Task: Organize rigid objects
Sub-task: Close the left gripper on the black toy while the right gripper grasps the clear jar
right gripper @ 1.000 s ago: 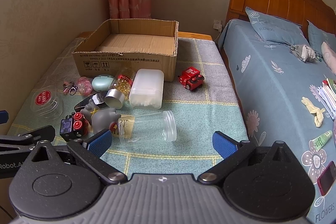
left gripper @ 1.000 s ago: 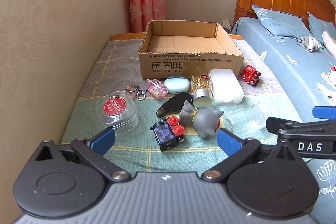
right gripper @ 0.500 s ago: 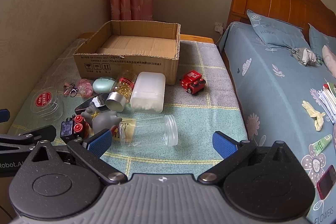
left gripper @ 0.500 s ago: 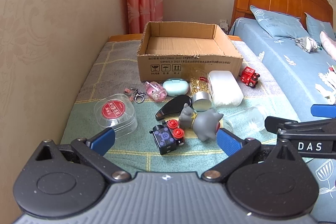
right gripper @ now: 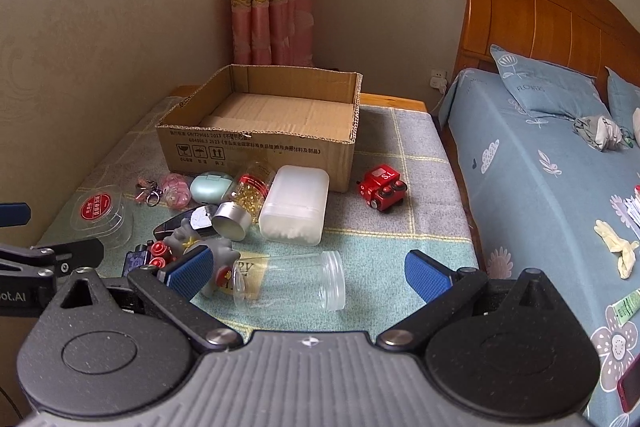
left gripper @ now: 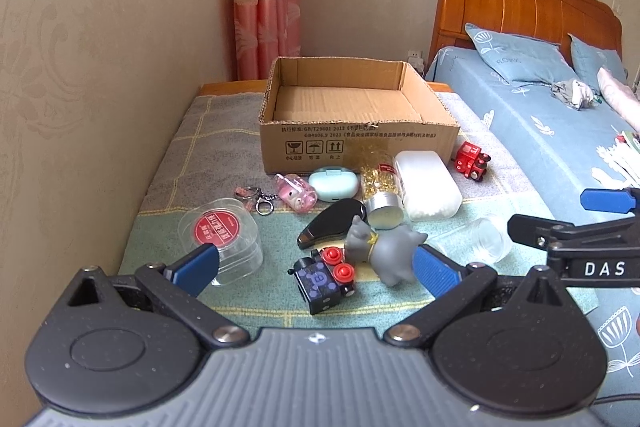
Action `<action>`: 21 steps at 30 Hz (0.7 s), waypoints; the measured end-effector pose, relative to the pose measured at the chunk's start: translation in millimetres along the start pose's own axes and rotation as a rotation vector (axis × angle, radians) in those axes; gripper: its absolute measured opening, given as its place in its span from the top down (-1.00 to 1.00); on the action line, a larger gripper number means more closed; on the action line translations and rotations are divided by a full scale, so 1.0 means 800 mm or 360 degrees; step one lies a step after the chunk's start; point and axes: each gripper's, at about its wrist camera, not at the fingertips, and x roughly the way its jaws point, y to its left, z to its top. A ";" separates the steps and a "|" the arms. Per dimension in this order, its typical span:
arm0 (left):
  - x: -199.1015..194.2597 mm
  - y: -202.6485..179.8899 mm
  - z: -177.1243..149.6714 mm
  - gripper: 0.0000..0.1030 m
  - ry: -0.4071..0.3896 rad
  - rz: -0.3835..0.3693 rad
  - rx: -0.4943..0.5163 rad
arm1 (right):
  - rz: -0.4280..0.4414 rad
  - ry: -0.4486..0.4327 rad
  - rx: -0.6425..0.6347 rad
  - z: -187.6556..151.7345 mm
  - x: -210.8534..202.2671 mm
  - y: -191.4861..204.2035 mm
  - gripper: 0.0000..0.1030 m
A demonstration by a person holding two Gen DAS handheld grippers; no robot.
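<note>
Surface: checked cloth-covered desk (left gripper: 168, 179) beside a bed; items crowded before the empty cardboard box (left gripper: 360, 123).
Left gripper (left gripper: 316, 269): spread wide, empty, facing the grey figurine (left gripper: 384, 247) and purple toy train (left gripper: 322, 279).
Right gripper (right gripper: 306, 269): likewise agape, empty, above the clear jar (right gripper: 292, 281).
Risk: jar lies sideways; a glancing pinch could roll it off.
Risk: tight clutter; closing may jostle neighbours.

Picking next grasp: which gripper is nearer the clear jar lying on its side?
Right. The right gripper frames the clear jar between its open fingers; the left gripper, also open, faces the toys beside it.
</note>
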 end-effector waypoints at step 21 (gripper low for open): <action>0.067 0.062 -0.024 -0.99 0.0125 0.0034 -0.0055 | 0.0159 0.0098 -0.0229 -0.030 0.078 0.012 -1.00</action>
